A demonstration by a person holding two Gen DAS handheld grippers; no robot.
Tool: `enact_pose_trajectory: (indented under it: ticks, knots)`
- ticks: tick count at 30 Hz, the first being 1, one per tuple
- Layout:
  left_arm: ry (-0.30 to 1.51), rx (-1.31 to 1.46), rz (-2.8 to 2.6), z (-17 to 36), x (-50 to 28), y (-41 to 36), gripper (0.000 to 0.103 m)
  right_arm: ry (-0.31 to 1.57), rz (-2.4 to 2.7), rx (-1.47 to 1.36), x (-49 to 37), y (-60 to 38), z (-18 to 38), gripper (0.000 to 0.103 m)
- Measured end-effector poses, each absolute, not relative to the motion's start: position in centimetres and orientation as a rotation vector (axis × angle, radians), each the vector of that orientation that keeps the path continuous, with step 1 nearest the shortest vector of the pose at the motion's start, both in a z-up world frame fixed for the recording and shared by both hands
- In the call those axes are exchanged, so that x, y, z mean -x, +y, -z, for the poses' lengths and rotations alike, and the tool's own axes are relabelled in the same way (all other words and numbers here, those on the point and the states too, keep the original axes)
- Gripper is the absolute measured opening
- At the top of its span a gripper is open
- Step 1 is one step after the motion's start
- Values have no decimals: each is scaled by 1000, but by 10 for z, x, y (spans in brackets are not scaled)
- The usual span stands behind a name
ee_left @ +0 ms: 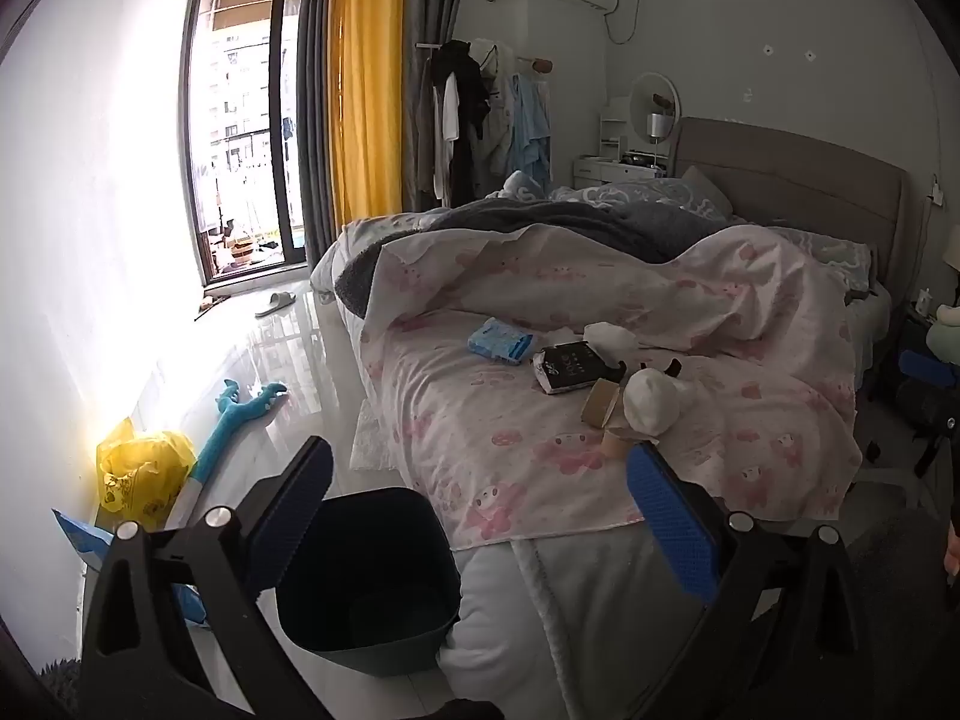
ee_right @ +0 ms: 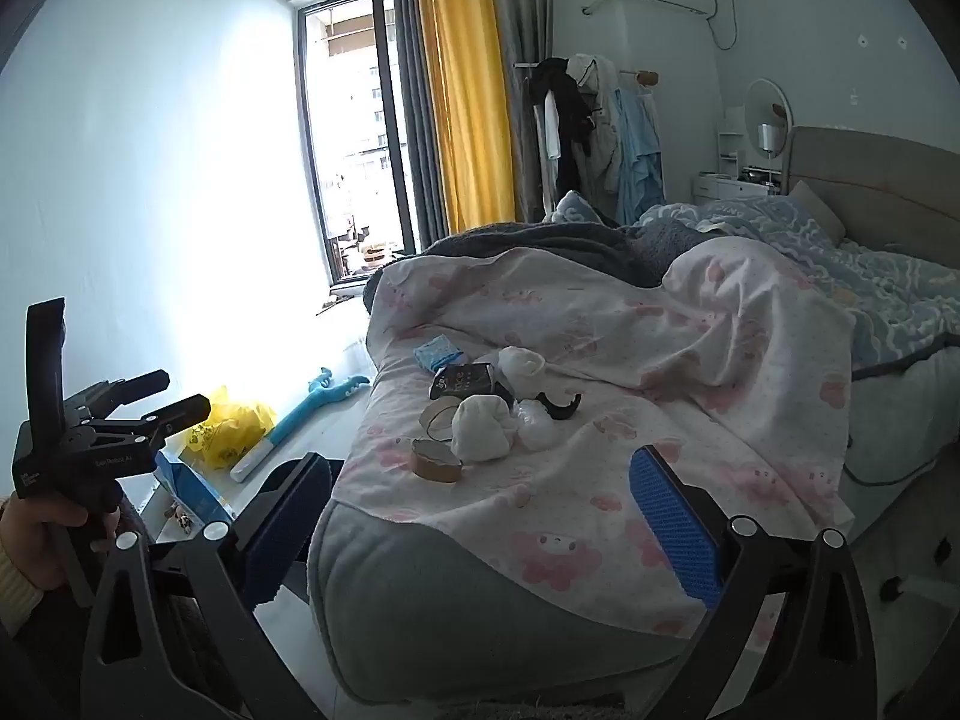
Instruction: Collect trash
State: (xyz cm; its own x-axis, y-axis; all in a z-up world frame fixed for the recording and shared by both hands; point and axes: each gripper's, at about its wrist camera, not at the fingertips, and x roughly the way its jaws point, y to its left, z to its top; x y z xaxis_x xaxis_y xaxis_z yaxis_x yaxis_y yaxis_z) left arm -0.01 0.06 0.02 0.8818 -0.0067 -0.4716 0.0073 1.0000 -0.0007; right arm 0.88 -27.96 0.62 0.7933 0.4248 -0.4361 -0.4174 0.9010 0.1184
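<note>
Trash lies in a cluster on the pink-patterned bed sheet [ee_left: 480, 420]: a blue tissue pack [ee_left: 501, 341], a black packet [ee_left: 570, 367], a white wad [ee_left: 651, 399] and a cardboard tape roll [ee_left: 602, 402]. A dark bin [ee_left: 372, 570] stands on the floor at the bed's corner, below my left gripper [ee_left: 480, 462], which is open and holds nothing. In the right wrist view a tape roll [ee_right: 436, 461], the white wad [ee_right: 480, 426], the black packet [ee_right: 465, 381] and a clear wrapper [ee_right: 537, 423] lie ahead of my right gripper [ee_right: 480, 468], which is open and holds nothing.
A yellow plastic bag [ee_left: 141, 468], a blue plush toy [ee_left: 240, 414] and a slipper [ee_left: 276, 302] lie on the glossy floor left of the bed. A hand [ee_right: 36, 534] holds the left gripper at the far left. A clothes rack [ee_left: 474, 114] stands behind the bed.
</note>
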Motion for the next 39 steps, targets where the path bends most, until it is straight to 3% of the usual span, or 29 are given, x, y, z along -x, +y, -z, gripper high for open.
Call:
enact_pose_trajectory:
  ticks: [39]
  knots:
    - [505,-11,5,4,0,4,100,474,-456,-29,-9,-279,-5,100]
